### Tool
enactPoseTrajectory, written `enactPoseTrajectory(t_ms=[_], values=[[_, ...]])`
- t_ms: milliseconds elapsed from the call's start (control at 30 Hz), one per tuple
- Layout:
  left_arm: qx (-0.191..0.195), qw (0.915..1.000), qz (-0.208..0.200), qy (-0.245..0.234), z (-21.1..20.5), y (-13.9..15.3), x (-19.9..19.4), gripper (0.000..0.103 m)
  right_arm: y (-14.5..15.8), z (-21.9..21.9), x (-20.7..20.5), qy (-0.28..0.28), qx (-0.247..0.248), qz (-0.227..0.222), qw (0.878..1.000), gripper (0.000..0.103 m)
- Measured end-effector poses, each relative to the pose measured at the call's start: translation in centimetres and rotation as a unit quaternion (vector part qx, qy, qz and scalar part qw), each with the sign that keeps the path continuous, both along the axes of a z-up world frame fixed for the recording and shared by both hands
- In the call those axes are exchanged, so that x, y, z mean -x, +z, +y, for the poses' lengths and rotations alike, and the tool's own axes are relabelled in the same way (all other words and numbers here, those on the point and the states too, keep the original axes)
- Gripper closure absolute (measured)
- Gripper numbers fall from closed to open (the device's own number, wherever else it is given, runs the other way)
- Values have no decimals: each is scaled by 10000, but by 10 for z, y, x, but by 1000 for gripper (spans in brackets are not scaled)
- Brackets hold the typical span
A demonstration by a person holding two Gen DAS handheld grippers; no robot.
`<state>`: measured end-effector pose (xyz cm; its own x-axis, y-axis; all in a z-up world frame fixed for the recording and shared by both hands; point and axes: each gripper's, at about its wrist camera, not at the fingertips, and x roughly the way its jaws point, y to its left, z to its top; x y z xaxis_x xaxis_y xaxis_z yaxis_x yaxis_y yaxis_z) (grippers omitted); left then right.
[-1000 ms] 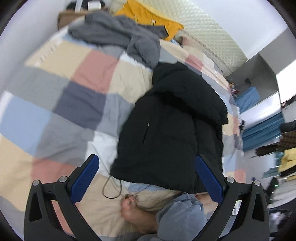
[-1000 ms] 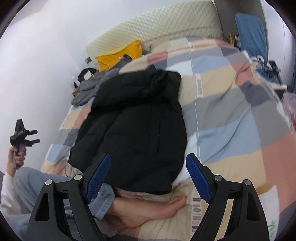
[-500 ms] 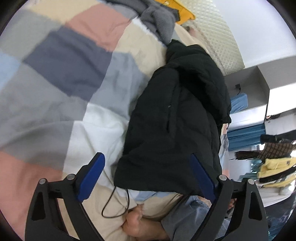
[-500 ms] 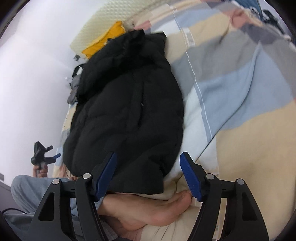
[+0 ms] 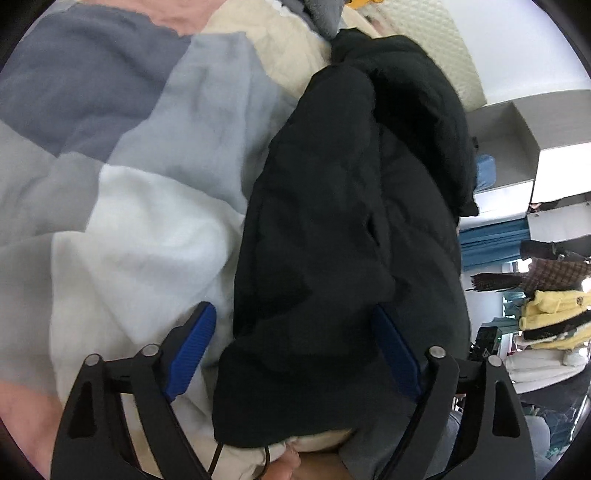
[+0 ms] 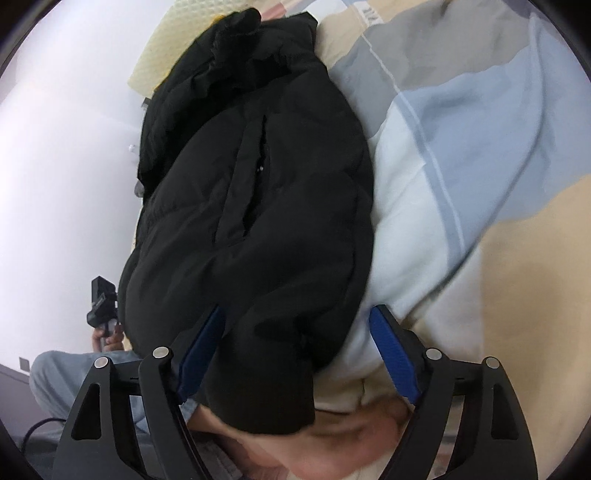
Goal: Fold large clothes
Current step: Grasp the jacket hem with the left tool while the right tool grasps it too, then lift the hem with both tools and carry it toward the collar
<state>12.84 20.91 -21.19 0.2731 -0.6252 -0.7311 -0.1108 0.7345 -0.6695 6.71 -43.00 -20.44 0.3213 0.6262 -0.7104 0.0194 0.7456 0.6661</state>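
A black puffer jacket lies lengthwise on the patchwork bed cover, hood end far, hem near me. It also shows in the right wrist view. My left gripper is open, its blue pads on either side of the jacket's near left hem corner. My right gripper is open, its pads on either side of the near right hem corner. The left gripper also shows in the right wrist view, beside the jacket's left edge.
My bare foot and jeans-clad leg rest on the bed just under the hem. A thin black cable lies by the left hem. A grey garment and cream headboard are far off. Clothes hang at right.
Both grippers have moved down and forward to the jacket's near hem, so the hem corners now sit between the open pads. The jacket has not moved.
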Motion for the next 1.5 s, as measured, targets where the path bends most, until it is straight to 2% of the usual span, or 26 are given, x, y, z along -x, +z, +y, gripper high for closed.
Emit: enactPoseTrajectory(t_ms=[133, 233, 367, 467, 533, 633, 700, 767, 867, 933, 1000, 1067, 1133, 1233, 1333, 1500], values=[[269, 9996, -13, -28, -5, 0, 1, 15, 8, 9, -4, 197, 18, -67, 9998, 21], [690, 9965, -287, -367, -14, 15, 8, 15, 21, 12, 0, 344, -308, -211, 9987, 21], [657, 9945, -475, -664, -26, 25, 8, 15, 29, 22, 3, 538, -240, -339, 9977, 20], [466, 9974, -140, -541, -30, 11, -1, 16, 12, 24, -4, 503, -192, -49, 9985, 20], [511, 9977, 76, -444, -31, -2, -6, 16, 2, 27, -7, 551, -143, 75, 9984, 20], [498, 9978, 85, -423, -37, -5, -8, 16, 0, 29, -5, 598, -127, 88, 9981, 20], [547, 9976, 52, -413, -36, -3, -6, 24, 4, 30, -2, 636, -157, 47, 9978, 21], [653, 9969, 66, -426, -39, -2, -6, 35, 9, 36, -2, 697, -61, -41, 9975, 26], [567, 9972, 41, -487, -43, 0, -7, 44, 10, 42, -10, 825, 143, -138, 9964, 35], [605, 9971, 38, -451, -37, 0, -8, 52, 7, 44, -15, 775, 143, -102, 9968, 47], [629, 9972, -5, -411, -35, 3, -7, 61, 8, 45, -15, 762, 129, -162, 9969, 54], [544, 9976, -39, -436, -37, 7, -8, 69, 11, 46, -16, 762, 169, -226, 9967, 61], [457, 9978, -68, -466, -42, 11, -11, 76, 15, 44, -15, 700, 125, -278, 9971, 73], [389, 9984, -66, -398, -42, 24, -17, 85, 23, 43, -16, 647, 92, -385, 9971, 87], [360, 9989, -10, -285, -41, 34, -17, 91, 38, 38, -15, 544, -91, -571, 9968, 92], [506, 9981, -320, -147, -35, 75, -19, 95, 82, 27, -15, 275, -449, -1042, 9932, 94]])
